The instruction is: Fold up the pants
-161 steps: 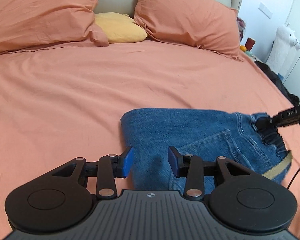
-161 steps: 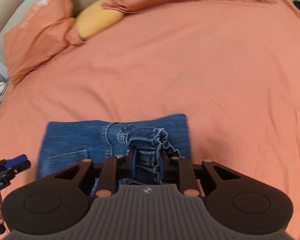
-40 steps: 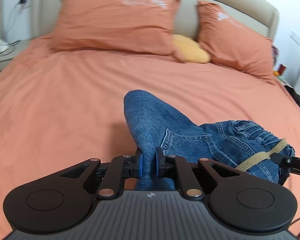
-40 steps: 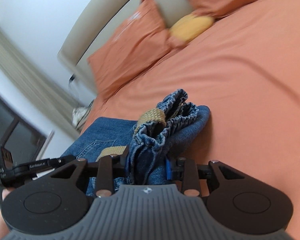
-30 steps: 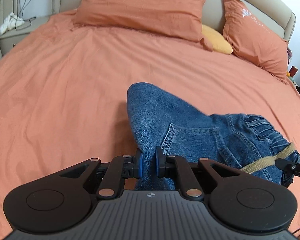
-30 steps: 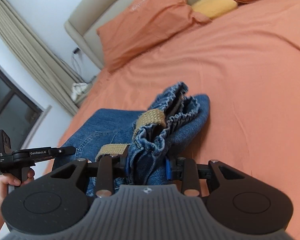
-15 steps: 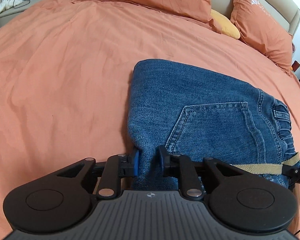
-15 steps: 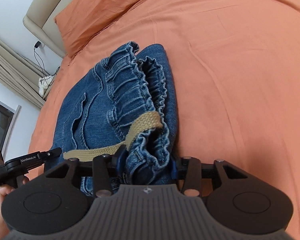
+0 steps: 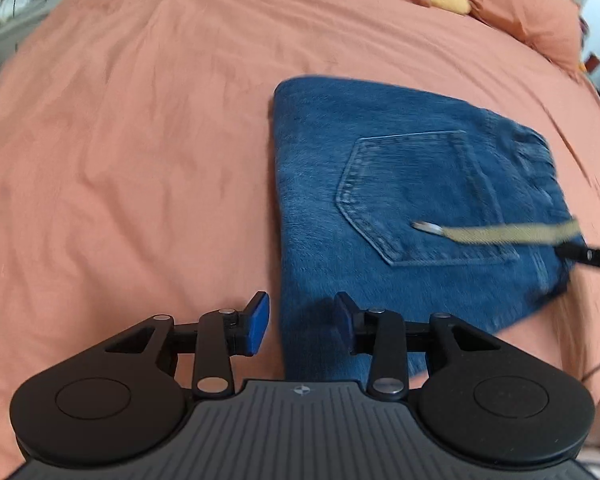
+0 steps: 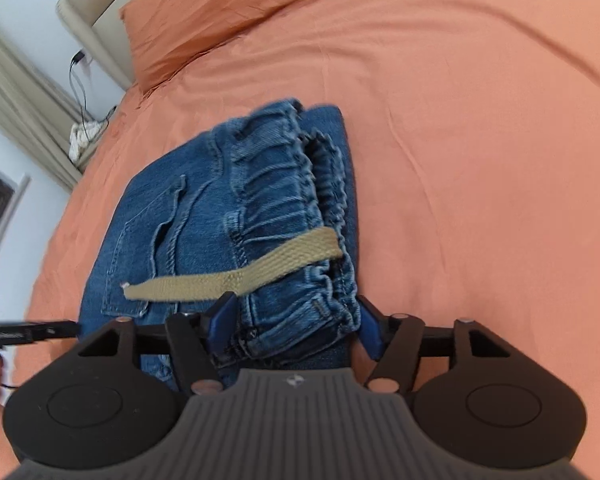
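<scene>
An orange bedsheet (image 9: 120, 140) covers the bed, pillows at the far end. The folded jeans (image 9: 400, 200) lie flat near its near edge. The left gripper (image 9: 302, 322) is opening astride their left fold; the right gripper (image 10: 292, 326) is opening around the elastic waistband (image 10: 284, 196). The denim looks soft and fairly heavy; thick edges probably grip best, not the loose drawstring (image 10: 236, 272).
</scene>
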`<state>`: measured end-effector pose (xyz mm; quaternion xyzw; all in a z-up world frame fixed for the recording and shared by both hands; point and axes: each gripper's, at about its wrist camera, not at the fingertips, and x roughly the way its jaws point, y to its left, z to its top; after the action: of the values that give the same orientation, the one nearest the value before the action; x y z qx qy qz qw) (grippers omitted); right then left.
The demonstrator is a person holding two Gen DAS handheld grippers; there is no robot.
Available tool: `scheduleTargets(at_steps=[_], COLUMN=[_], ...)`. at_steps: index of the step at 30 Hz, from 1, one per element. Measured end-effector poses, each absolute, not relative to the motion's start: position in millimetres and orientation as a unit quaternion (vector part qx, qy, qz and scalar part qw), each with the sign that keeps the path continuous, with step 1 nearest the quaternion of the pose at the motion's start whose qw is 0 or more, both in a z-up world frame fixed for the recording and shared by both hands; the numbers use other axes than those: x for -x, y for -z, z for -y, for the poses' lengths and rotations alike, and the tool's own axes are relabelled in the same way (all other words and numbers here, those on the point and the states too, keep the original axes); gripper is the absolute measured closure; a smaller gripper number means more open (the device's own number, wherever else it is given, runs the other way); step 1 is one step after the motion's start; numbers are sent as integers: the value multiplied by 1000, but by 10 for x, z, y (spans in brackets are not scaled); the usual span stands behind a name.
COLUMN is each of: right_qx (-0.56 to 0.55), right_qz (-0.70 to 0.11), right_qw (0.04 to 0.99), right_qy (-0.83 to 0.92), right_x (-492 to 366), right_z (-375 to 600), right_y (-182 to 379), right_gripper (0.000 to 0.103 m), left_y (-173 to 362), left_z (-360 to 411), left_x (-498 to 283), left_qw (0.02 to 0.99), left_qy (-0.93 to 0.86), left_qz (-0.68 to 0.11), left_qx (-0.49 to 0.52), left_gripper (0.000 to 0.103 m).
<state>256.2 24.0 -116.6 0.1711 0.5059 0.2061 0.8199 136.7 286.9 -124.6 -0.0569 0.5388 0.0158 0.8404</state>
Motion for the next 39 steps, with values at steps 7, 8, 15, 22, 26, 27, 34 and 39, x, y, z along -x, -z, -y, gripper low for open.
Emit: scheduleTargets(at_steps=[7,8,15,22,26,27,34,39], right_qx=[-78,-73,-67,-57,-48,-46,-18,-2], right_qz=[-460,-453,-411,-360,-342,-338,-325,-316], right_qw=[854,857,871,888,898,900,915,923], right_qy=[-229,-235,-262,-279,-272,-272,-239,-221], right_x=[-2247,-2177,-1712,-1284,-1068,-1013,-724,-587], right_z=[-242,-210,-142,-252,-289,-290,-258,-242], right_y=[520,438,-96,-512,-565,-562,-464,-377], right_gripper=[31,30,25,19,15,12,12,12], left_y=[207,44,-866,-1127,-744,-652,-71,124], left_z=[-2578,-2527,-2104,-1839,-1677,-1637,-1572,-1485], left_x=[-1036,-993,-675,-491,-407,-367,-128,77], left_qw=[862,863,861,863,872,877,910,930], left_qy=[-14,-17,-17,-17,-8,-1,-19,-56], left_qz=[-506,-504,-498,-488,-476,-470,-413,-362], left_qx=[-22,-28,-97,-128,-110,-103,-25,9], left_gripper=[59,59,57,47,47,47,47,47])
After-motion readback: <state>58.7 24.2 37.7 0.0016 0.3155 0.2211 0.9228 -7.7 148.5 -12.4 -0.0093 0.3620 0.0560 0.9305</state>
